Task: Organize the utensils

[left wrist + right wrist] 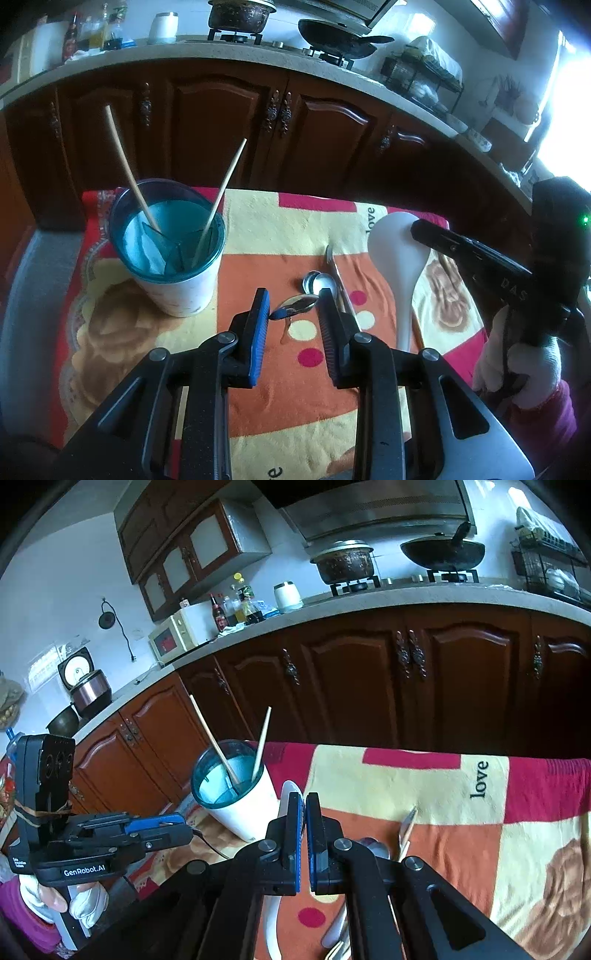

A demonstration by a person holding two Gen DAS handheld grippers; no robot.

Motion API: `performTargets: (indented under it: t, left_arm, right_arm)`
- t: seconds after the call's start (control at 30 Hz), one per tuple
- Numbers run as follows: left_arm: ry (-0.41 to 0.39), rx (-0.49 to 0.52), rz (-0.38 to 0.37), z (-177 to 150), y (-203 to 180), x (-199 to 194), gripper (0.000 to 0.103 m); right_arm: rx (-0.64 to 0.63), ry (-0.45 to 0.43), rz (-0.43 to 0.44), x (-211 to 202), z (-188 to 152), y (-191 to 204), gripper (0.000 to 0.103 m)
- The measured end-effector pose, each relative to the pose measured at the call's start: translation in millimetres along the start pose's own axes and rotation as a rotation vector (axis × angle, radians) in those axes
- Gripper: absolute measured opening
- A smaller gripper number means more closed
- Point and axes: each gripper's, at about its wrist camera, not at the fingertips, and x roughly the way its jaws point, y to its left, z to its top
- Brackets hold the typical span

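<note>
Utensils lie on the towel (258, 221) covering the surface: holder (173, 251) with two chopsticks (221, 195), white paddle (399, 258), fork (334, 266), spoons (295, 304). Left tool (291, 306) hangs partly open and empty above the spoons; right tool (303, 808) is closed, empty.

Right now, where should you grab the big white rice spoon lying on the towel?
Grab the white rice spoon by its handle, probably from above, with the fingers on either side of it. The handle is narrow and lies flat on the towel, so the fingers fit around it. The bowl end is too wide and rounded, and the right gripper hovers there.
</note>
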Motion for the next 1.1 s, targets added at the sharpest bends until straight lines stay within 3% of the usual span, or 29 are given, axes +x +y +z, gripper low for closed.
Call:
performTargets:
  t: [0.17,0.2,0.23,0.6,0.73,1.1]
  left_arm:
    - [-0.004,-0.005,0.006,4,4,-5,0.024]
    - [-0.003,-0.005,0.007,5,5,-7,0.012]
    - [0.001,-0.003,0.010,5,5,-7,0.008]
    - [0.020,-0.033,0.008,6,19,-12,0.005]
    - [-0.003,-0.060,-0.019,17,25,-31,0.005]
    - [-0.144,-0.027,0.178,77,66,-99,0.005]
  right_arm:
    - [-0.014,-0.002,0.010,4,6,8,0.002]
    - [-0.017,-0.003,0.011,5,8,10,0.002]
    - [-0.020,-0.005,0.014,5,10,12,0.002]
    - [-0.030,-0.006,0.029,16,18,23,0.002]
    - [-0.034,-0.020,0.040,16,25,29,0.002]
    - [-0.086,-0.128,0.045,52,69,78,0.002]
